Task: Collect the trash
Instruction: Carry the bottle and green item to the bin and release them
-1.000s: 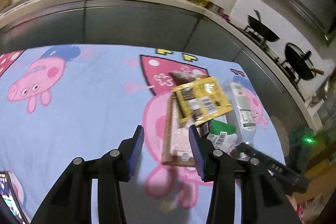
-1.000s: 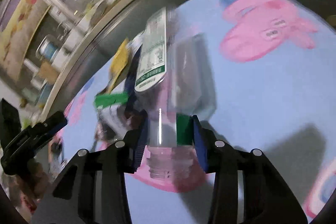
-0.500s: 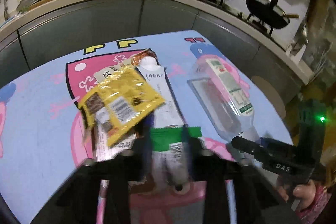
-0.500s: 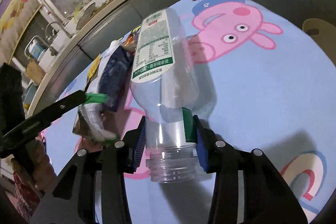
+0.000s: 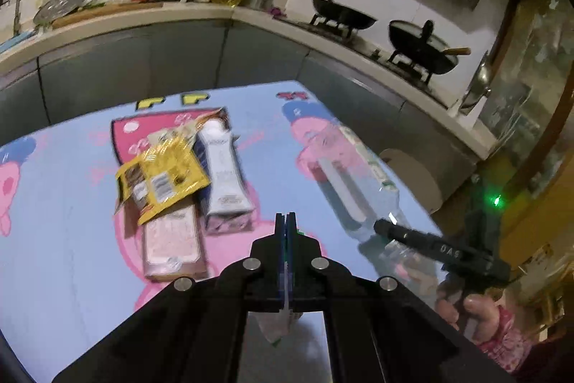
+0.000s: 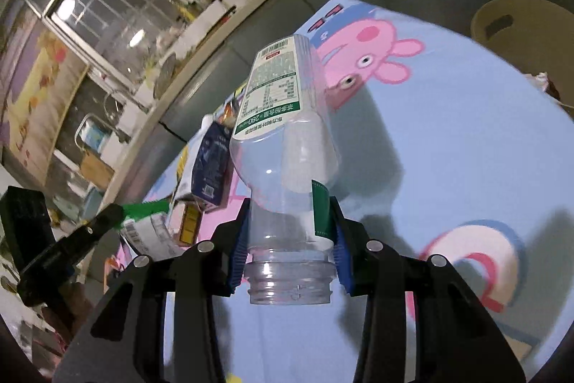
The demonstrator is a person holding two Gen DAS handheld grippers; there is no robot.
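My left gripper is shut on a thin white and green wrapper, which hangs below the jaws. It also shows in the right wrist view. My right gripper is shut on the neck of a clear plastic bottle with a white and green label, lifted off the table; it also shows in the left wrist view. A yellow snack packet, a white and blue carton and a pink pack lie on the cartoon-pig tablecloth.
A kitchen counter with bottles and dishes runs behind the table. Two black woks sit on the stove at right. A round tan stool stands beyond the table's far edge.
My left gripper closed on the green and white wrapper and pulled it off the pile. My right gripper raised the bottle higher off the table.
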